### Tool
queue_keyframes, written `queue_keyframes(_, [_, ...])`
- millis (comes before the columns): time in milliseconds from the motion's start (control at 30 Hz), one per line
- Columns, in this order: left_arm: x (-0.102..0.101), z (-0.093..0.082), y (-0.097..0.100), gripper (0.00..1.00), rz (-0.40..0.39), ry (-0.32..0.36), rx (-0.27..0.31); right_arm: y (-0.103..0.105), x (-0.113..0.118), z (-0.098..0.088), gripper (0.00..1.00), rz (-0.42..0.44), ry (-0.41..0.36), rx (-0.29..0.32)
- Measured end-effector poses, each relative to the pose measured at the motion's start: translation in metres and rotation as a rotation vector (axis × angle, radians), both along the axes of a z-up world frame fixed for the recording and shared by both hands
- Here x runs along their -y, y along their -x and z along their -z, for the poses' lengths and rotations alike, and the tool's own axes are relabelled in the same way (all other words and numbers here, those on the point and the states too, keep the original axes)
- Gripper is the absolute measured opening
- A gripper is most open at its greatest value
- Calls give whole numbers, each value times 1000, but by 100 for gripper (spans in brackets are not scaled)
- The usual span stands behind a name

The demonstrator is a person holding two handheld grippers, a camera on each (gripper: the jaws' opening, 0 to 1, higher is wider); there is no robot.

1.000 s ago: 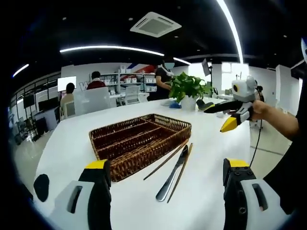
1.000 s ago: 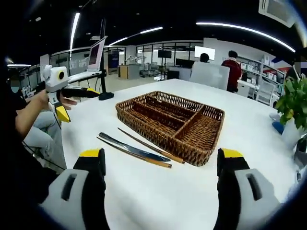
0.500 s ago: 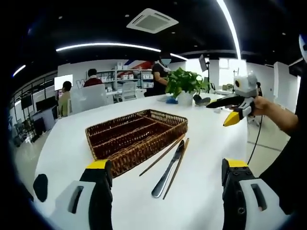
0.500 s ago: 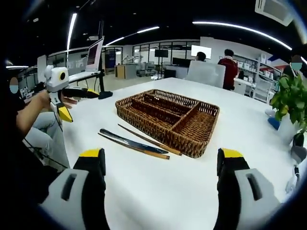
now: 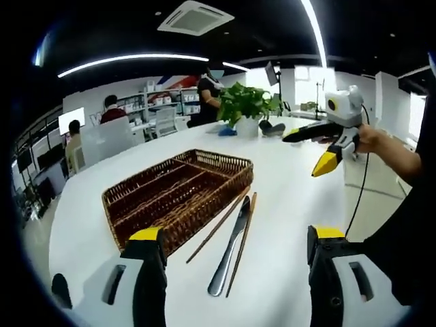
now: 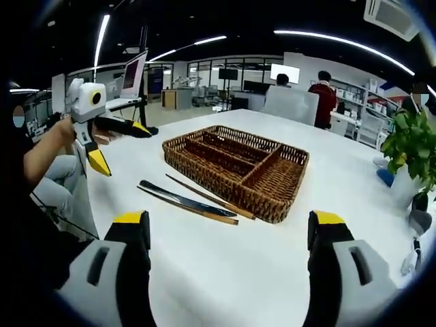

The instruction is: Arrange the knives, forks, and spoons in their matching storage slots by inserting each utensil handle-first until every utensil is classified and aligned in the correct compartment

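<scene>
An empty brown wicker tray [image 5: 178,195] [image 6: 235,165] with several compartments sits on the white table [image 5: 293,204]. A metal knife [image 5: 230,249] [image 6: 187,199] lies beside it between two brown chopsticks [image 5: 218,223] [image 6: 210,197]. My left gripper [image 5: 234,235] is open above the table's near side, its jaws framing the knife, and it also appears, hand-held, as the left gripper [image 6: 121,146] off the table's left side. My right gripper [image 6: 229,218] is open over bare table. Held in the air to the right is the same right gripper [image 5: 307,150].
A potted plant [image 5: 242,105] [image 6: 412,146] stands at the table's far end with small objects near it. A laptop on a stand [image 6: 136,76] sits beyond the table corner. People and chairs are in the background. The person's arm [image 5: 395,160] reaches in.
The left gripper has swung in closer to the table, seen in the right gripper view. The left gripper view has shifted. Tray, knife and chopsticks lie as before.
</scene>
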State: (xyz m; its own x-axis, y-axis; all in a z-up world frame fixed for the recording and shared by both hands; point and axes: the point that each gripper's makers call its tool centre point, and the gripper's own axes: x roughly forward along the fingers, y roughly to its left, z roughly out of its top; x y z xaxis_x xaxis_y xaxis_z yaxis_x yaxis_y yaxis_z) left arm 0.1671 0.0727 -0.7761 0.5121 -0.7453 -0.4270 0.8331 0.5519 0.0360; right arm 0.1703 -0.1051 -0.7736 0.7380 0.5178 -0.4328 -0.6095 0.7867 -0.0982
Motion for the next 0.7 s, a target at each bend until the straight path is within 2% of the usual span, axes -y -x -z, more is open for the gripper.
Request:
queue_keyframes(167, [13, 7, -2, 81, 50, -45, -15, 2, -1, 3, 97, -1, 12, -8])
queue_keyframes(400, [28, 21, -6, 64, 114, -102, -59, 4, 0, 6, 95, 0, 28, -14])
queue_keyframes(500, [37, 32, -6, 58, 147, -134, -111, 7, -1, 8, 94, -2, 31, -21])
queue_keyframes(700, [51, 42, -12, 49, 188, -181, -130, 10, -1, 12, 94, -2, 34, -31])
